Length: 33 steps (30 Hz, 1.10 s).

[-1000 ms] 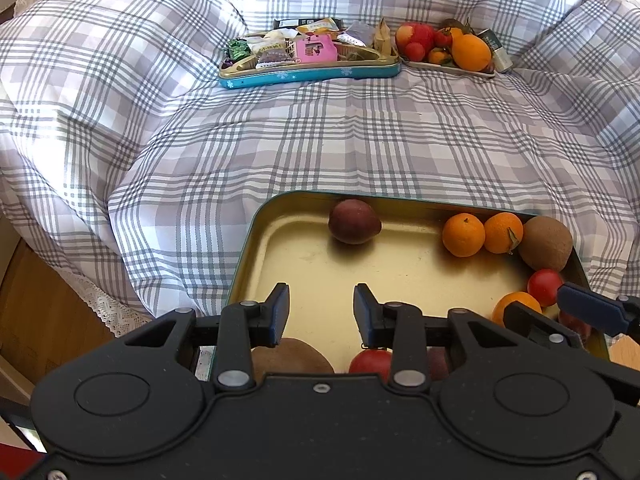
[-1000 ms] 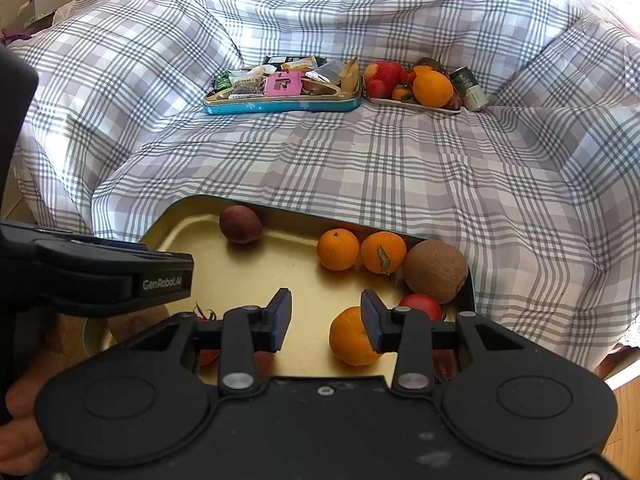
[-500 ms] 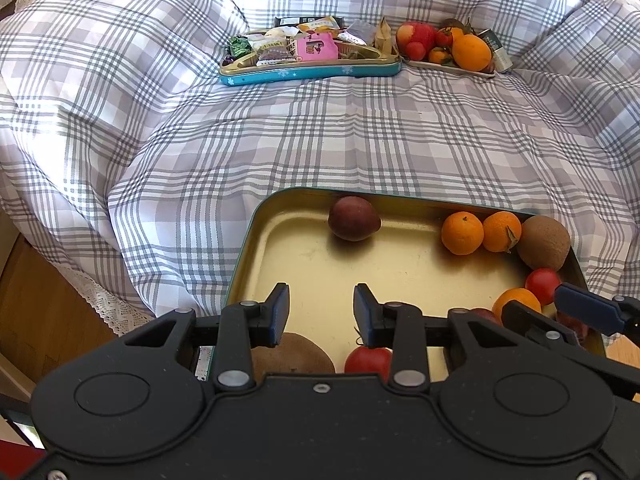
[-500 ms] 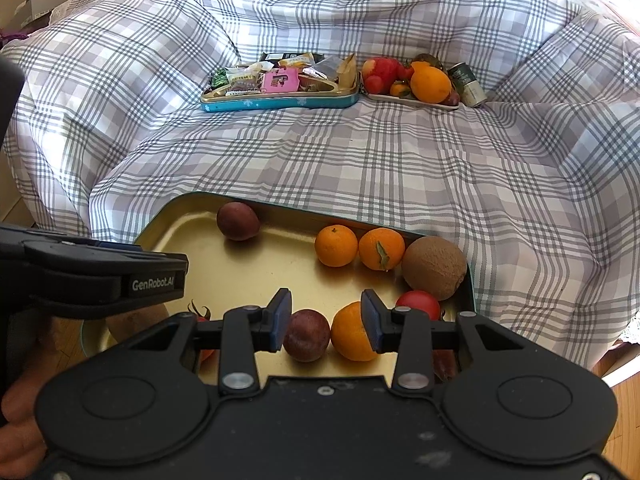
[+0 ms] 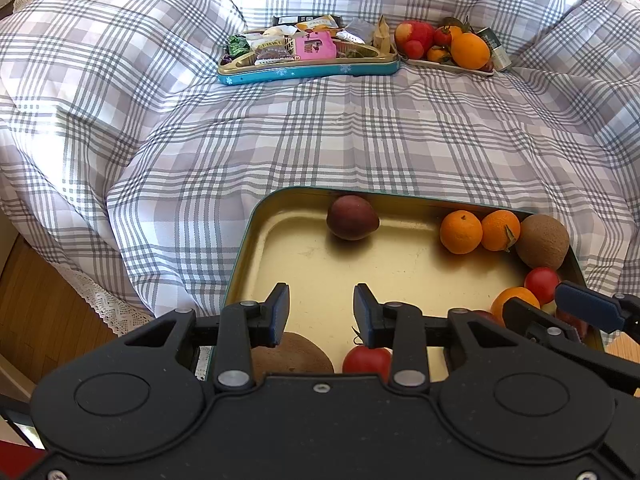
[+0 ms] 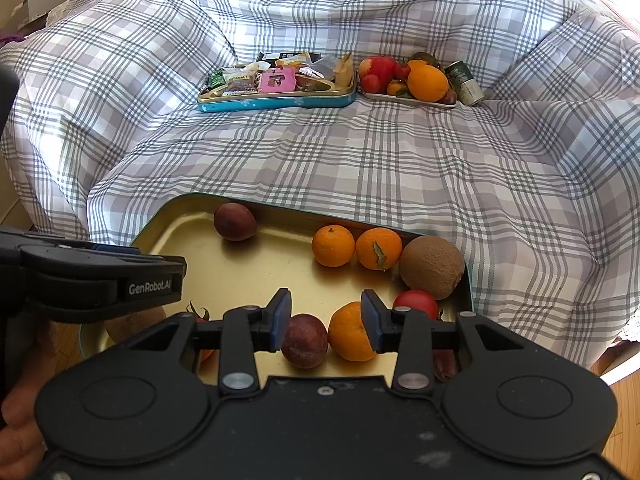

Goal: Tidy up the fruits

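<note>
A gold tin tray (image 5: 360, 272) (image 6: 260, 272) lies on the plaid blanket and holds loose fruit. At its far edge sits a dark plum (image 5: 352, 217) (image 6: 235, 222). Two mandarins (image 6: 333, 246) (image 6: 379, 249), a brown coconut-like fruit (image 6: 432, 266) and a tomato (image 6: 416, 304) line the right side. My left gripper (image 5: 321, 300) hangs open over the bare tray floor, above a tomato (image 5: 366, 360) and a brown fruit (image 5: 292, 354). My right gripper (image 6: 326, 308) is open too; beneath its gap lie a second dark plum (image 6: 305, 340) and an orange (image 6: 350, 336), untouched by the pads.
Far back on the blanket (image 5: 320, 140) stand a blue tin of snack packets (image 5: 308, 68), a white plate piled with fruit (image 5: 448, 46) and a small can (image 5: 494, 50). Wooden floor (image 5: 40, 300) drops off at the left. A person's hand (image 6: 16, 432) holds the left gripper (image 6: 152, 276).
A dark plum has rolled in beside the orange under the right gripper. Both grippers have stayed in place with the same jaw gap.
</note>
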Tool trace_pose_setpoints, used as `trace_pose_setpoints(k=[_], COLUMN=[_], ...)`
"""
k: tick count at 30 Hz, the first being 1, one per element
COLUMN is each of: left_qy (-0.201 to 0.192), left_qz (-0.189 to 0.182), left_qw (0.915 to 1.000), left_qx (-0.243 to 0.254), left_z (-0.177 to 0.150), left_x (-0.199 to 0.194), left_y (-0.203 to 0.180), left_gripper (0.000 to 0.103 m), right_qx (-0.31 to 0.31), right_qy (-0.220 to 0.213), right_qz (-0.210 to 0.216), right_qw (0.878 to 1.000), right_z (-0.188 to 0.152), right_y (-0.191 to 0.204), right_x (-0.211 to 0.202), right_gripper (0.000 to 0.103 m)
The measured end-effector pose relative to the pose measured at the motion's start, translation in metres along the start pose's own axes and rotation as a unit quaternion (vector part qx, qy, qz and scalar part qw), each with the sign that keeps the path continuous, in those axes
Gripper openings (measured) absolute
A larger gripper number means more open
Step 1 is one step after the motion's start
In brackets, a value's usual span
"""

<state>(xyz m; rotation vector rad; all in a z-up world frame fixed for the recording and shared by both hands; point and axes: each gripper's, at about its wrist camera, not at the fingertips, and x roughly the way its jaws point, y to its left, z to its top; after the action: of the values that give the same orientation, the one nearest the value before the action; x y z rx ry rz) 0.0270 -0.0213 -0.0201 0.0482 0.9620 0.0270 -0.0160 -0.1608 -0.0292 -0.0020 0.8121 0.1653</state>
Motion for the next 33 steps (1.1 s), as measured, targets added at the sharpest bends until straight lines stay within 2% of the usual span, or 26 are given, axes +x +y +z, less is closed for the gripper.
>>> trace_pose_setpoints(k=[27,33], left_qy=[-0.007,0.003], left_qz=[-0.001,-0.006], left_qw=[1.0000,1.0000], left_qx=[0.003,0.004], left_z=[0.0000,-0.0006], left_x=[-0.0022,0.0010], left_y=[-0.0020,-0.0013], left_gripper=[0.044,0.044], right_qx=[0.002,0.002], right_qy=[-0.002,0.002], right_qz=[-0.004,-0.005], right_qw=[1.000,1.000], right_z=[0.0002,-0.0002], right_y=[0.0003,0.0007], right_x=[-0.0012,-0.0002], right_gripper=[0.041,0.041])
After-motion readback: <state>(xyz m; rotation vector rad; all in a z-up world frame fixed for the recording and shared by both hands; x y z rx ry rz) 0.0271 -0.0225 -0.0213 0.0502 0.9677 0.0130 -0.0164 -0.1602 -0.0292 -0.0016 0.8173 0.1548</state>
